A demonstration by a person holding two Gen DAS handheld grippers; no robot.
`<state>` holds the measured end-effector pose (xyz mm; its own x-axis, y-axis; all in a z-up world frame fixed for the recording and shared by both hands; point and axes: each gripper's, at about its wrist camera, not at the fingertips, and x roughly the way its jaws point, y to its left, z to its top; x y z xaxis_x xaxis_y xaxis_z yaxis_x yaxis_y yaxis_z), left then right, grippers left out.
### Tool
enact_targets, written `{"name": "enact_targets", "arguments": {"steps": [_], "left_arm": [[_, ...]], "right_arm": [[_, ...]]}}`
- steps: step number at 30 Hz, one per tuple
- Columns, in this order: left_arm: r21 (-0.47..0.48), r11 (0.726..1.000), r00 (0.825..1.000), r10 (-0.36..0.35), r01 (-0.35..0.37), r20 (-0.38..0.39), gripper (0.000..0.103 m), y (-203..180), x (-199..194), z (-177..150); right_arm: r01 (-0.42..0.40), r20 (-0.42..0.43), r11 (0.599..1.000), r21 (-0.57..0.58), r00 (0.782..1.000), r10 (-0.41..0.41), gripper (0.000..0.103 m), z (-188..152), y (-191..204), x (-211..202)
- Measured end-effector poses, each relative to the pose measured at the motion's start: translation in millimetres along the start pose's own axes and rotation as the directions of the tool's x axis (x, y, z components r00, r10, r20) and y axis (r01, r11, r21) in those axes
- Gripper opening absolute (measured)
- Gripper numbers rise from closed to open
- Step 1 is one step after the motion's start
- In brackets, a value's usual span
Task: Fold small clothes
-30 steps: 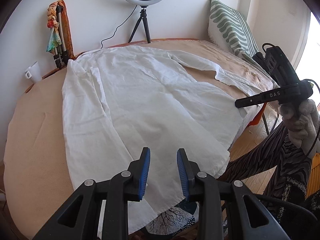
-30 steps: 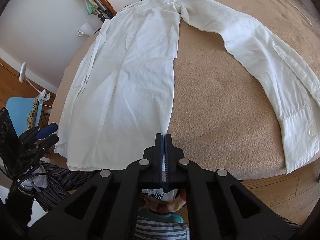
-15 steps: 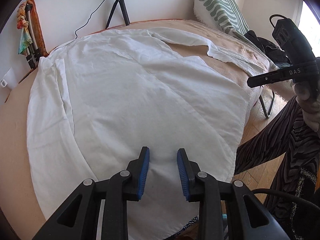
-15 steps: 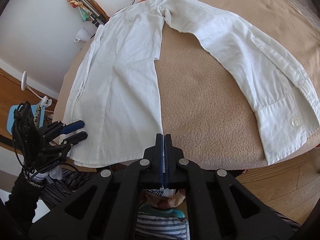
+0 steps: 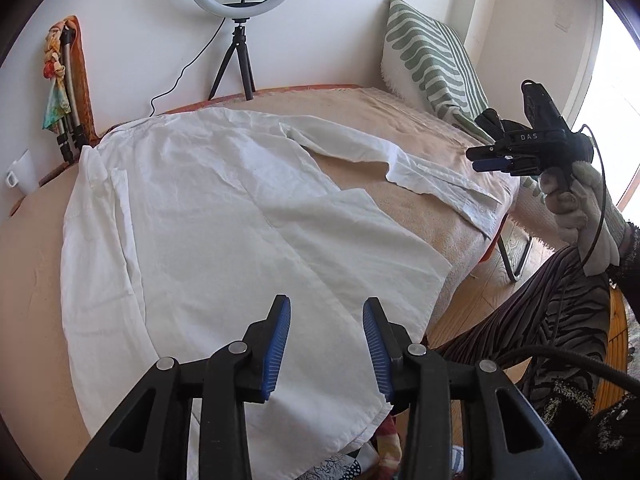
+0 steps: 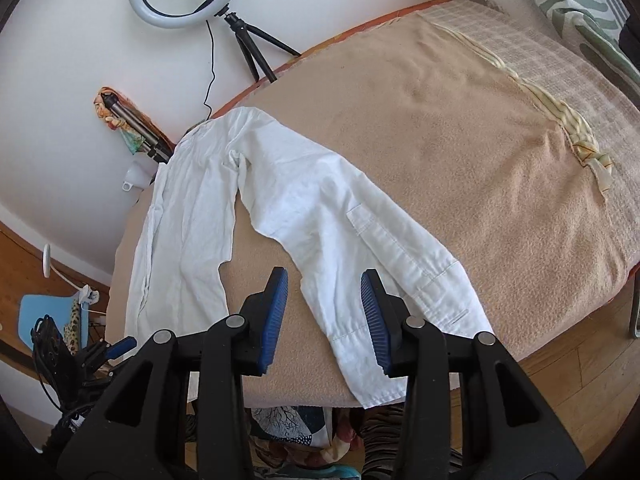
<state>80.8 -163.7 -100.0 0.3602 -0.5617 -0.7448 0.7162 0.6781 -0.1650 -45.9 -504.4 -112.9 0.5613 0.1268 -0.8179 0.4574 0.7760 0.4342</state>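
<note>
Both tongs, left (image 5: 326, 346) and right (image 6: 324, 322), are opening and empty; our right hovers above the shirt (image 6: 192, 240) sleeve (image 6: 360, 248) at 12 o'clock, lining up a fold.

light: bright daylight, right | glare: window (image 5: 616, 80) blown out | shadows: soft | edges: fisheye-warped, dark | focus: sharp
</note>
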Motion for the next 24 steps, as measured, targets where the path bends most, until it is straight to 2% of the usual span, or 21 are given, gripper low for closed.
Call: {"name": "enact_targets", "arguments": {"steps": [2, 9, 15, 22, 23, 24], "left_arm": [[-0.004, 1.0, 1.0, -0.007, 0.007, 0.005, 0.042, -5, 3, 7], [0.001, 0.999, 0.999, -0.042, 0.042, 0.006, 0.043, -19, 18, 19], [-0.015, 0.998, 0.999, -0.054, 0.054, -0.003, 0.043, -23, 26, 21], [-0.012, 0.999, 0.999, -0.032, 0.032, 0.005, 0.043, -18, 20, 18], [-0.02, 0.999, 0.999, -0.033, 0.033, 0.003, 0.043, -16, 20, 18], [-0.027, 0.999, 0.999, -0.034, 0.034, 0.0, 0.043, -14, 21, 17]], "right_arm": [[0.043, 0.007, 0.999, 0.018, 0.999, -0.043, 0.04, 8, -13, 2], [0.093, -0.04, 0.995, 0.023, 0.995, -0.092, 0.04, 21, -44, 13], [0.105, -0.082, 0.993, -0.045, 0.991, -0.109, 0.04, 24, -39, 33], [0.116, -0.11, 0.987, -0.112, 0.986, -0.128, 0.04, 20, -27, 51], [0.12, -0.111, 0.985, -0.121, 0.985, -0.133, 0.037, 19, -25, 51], [0.123, -0.118, 0.984, -0.13, 0.983, -0.139, 0.026, 18, -23, 53]]}}
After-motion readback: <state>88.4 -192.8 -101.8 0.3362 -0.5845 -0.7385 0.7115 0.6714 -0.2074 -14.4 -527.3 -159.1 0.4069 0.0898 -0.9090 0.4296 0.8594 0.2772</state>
